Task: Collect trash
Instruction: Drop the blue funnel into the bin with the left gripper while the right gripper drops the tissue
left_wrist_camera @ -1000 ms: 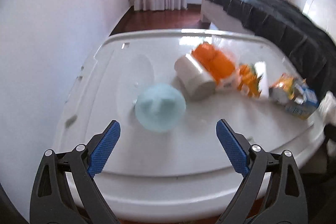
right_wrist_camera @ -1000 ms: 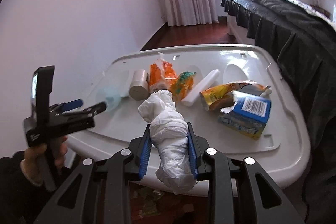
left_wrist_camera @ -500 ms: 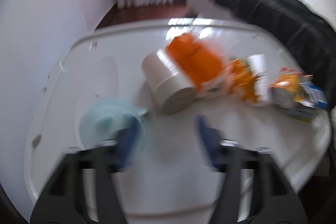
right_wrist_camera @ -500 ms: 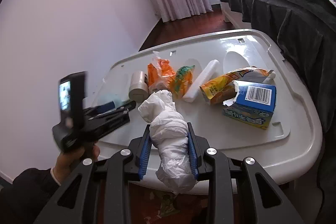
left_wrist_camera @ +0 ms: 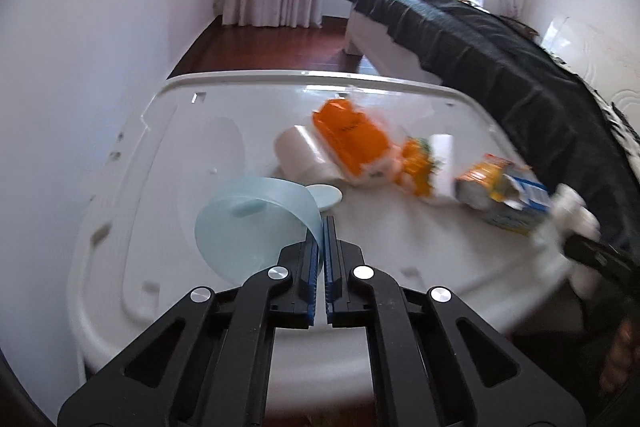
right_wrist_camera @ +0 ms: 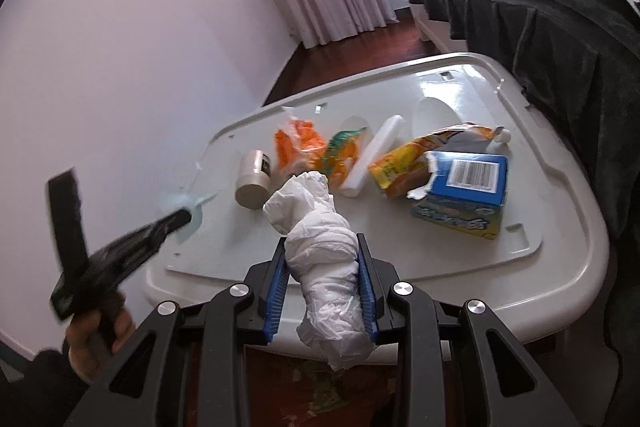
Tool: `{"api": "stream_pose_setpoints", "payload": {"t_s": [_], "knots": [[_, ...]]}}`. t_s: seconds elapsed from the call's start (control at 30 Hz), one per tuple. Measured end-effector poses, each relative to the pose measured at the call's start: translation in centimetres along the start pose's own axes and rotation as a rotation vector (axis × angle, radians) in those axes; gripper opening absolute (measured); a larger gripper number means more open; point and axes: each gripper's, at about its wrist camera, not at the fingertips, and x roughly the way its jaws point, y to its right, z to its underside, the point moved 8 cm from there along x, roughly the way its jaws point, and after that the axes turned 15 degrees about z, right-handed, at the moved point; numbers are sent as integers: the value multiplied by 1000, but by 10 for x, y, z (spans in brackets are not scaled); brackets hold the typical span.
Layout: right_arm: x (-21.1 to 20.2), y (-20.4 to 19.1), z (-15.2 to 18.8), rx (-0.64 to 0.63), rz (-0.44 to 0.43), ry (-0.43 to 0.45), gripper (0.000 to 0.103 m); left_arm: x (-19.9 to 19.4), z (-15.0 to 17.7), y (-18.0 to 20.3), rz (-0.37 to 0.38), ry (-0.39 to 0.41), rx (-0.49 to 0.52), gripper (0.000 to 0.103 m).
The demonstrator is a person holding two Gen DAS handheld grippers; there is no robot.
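Down low, the left gripper [left_wrist_camera: 320, 227] has its fingers pinched tight on the rim of a pale blue cup [left_wrist_camera: 256, 223] over the white worktop [left_wrist_camera: 180, 155]. Opposite, the right gripper [right_wrist_camera: 322, 267] squeezes a white plastic bag [right_wrist_camera: 324, 247]; wrappers [right_wrist_camera: 300, 143] and a blue box [right_wrist_camera: 464, 195] lie beyond.

Bare lid surface [right_wrist_camera: 460, 259] is left along the near edge. The middle is blocked by a roll [right_wrist_camera: 253, 183], orange wrappers [right_wrist_camera: 298, 147] and a blue carton [right_wrist_camera: 464, 195]; the left is bounded by a wall [right_wrist_camera: 100, 75].
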Motion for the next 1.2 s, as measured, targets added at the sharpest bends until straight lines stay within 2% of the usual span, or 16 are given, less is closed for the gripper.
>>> {"api": "stream_pose_setpoints", "payload": {"t_s": [0.07, 0.23, 0.37, 0.47, 0.53, 0.63, 0.8, 0.87, 0.97, 1.1, 1.17, 1.2], "knots": [[-3, -4, 2, -3, -26, -6, 31, -14, 12, 14, 10, -10, 4, 2], [-2, -17, 17, -40, -59, -41, 31, -42, 63, 46, 12, -92, -19, 2], [-4, -30, 34, -92, -59, -58, 31, -54, 110, 62, -18, -167, -39, 2], [-14, -40, 49, -137, -41, -26, 31, -55, 140, 66, -22, -226, -43, 2], [-20, -44, 65, -164, -9, -7, 31, -53, 164, 60, -18, -281, -84, 2], [-22, -46, 98, -180, 40, -27, 31, -46, 189, 43, -25, -337, -161, 2], [-19, -50, 145, -203, 129, -85, 31, -37, 202, 23, -28, -374, -189, 2], [-16, -51, 158, -223, 164, -108, 31, -30, 207, 20, -1, -400, -197, 2], [-10, -50, 173, -254, 219, -151, 31, -19, 212, 18, 31, -430, -207, 2], [-1, -45, 179, -247, 275, -200, 32, -13, 215, 17, 22, -441, -162, 2], [4, -45, 184, -246, 296, -235, 36, -13, 216, 16, 8, -449, -156, 2], [8, -44, 187, -250, 308, -252, 49, -12, 218, 14, -14, -460, -154, 3]]}}
